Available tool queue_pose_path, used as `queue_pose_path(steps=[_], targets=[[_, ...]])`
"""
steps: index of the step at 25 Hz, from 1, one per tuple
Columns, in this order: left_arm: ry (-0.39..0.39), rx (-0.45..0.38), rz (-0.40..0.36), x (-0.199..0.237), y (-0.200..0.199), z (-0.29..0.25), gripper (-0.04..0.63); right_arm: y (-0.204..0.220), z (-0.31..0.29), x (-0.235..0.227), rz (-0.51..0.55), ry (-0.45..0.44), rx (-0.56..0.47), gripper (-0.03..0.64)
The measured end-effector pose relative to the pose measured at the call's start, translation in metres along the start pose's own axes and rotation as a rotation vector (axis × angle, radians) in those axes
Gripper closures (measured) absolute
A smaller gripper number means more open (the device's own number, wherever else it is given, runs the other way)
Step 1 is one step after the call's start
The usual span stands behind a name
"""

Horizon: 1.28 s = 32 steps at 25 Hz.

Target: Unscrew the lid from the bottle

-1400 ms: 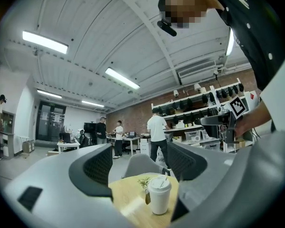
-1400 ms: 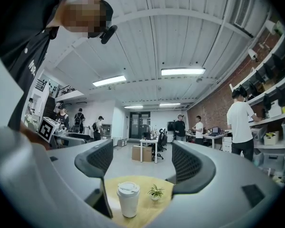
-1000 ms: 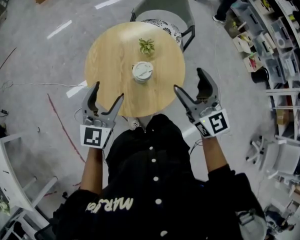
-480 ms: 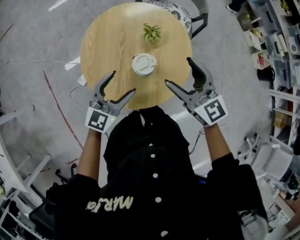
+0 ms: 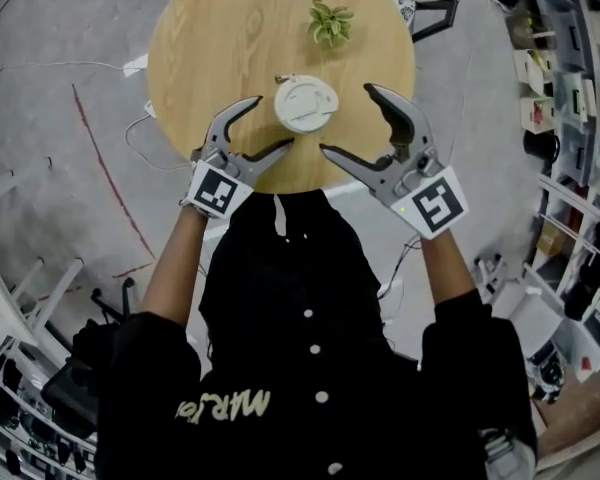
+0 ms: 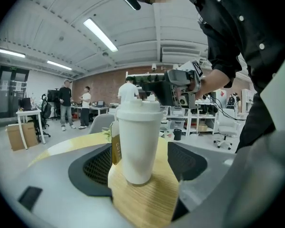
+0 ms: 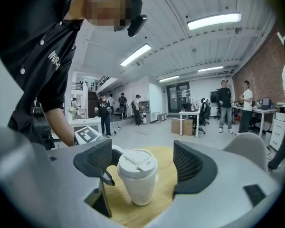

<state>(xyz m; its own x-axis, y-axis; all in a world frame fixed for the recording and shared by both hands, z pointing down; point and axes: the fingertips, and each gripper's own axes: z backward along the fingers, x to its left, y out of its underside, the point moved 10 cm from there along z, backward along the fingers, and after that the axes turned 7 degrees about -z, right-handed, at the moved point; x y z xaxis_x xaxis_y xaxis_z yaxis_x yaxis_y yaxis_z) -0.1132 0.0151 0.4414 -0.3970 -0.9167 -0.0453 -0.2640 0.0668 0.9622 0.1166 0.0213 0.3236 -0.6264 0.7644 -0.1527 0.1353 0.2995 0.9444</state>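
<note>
White bottle (image 6: 138,151), lid (image 7: 137,163) still on, upright on the round wooden desk (image 5: 210,48) near its near edge. Left tool (image 5: 274,121) and right tool (image 5: 346,118) flank it, each with jaws spread wide, neither touching the bottle. A small plant (image 5: 330,21) stands behind it.

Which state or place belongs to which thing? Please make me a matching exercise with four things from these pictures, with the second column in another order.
Things:
1. bottle
2. plant
3. left hand-held gripper
4. table

Descriptions:
a. round, light wood
b. green, on the far side of the table
c. white, upright, lid on
d. open, close to the bottle

Pairs: 1-c, 2-b, 3-d, 4-a
</note>
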Motion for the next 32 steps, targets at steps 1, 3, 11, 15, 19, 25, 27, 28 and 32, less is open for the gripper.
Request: queue_pose_path(steps=[1, 3, 11, 15, 19, 25, 27, 28, 32], targets=[[0.007, -0.002, -0.006, 0.001, 0.005, -0.005, 0.247, 0.004, -0.004, -0.002, -0.004, -0.007, 0.003, 0.221], [0.018, -0.008, -0.014, 0.001, 0.014, -0.013, 0.247, 0.012, -0.01, -0.004, -0.014, -0.018, 0.007, 0.221], [0.057, 0.01, -0.071, -0.001, 0.037, -0.037, 0.247, 0.033, -0.03, -0.012, -0.019, -0.095, 0.016, 0.216], [0.06, 0.034, -0.069, 0.001, 0.042, -0.051, 0.246, 0.036, -0.037, -0.015, -0.021, -0.129, 0.016, 0.213], [0.041, 0.009, -0.064, 0.002, 0.042, -0.065, 0.235, 0.04, -0.041, -0.016, -0.01, -0.164, 0.032, 0.212], [0.025, 0.005, -0.073, 0.003, 0.047, -0.081, 0.233, 0.045, -0.051, -0.017, 0.017, -0.193, 0.033, 0.207], [0.006, -0.048, -0.073, 0.003, 0.048, -0.083, 0.233, 0.047, -0.055, -0.017, 0.035, -0.201, 0.041, 0.204], [-0.001, -0.07, -0.073, 0.003, 0.048, -0.083, 0.233, 0.048, -0.057, -0.018, 0.042, -0.203, 0.047, 0.201], [-0.004, -0.097, -0.074, 0.003, 0.051, -0.084, 0.233, 0.051, -0.067, -0.018, 0.071, -0.226, 0.043, 0.175]])
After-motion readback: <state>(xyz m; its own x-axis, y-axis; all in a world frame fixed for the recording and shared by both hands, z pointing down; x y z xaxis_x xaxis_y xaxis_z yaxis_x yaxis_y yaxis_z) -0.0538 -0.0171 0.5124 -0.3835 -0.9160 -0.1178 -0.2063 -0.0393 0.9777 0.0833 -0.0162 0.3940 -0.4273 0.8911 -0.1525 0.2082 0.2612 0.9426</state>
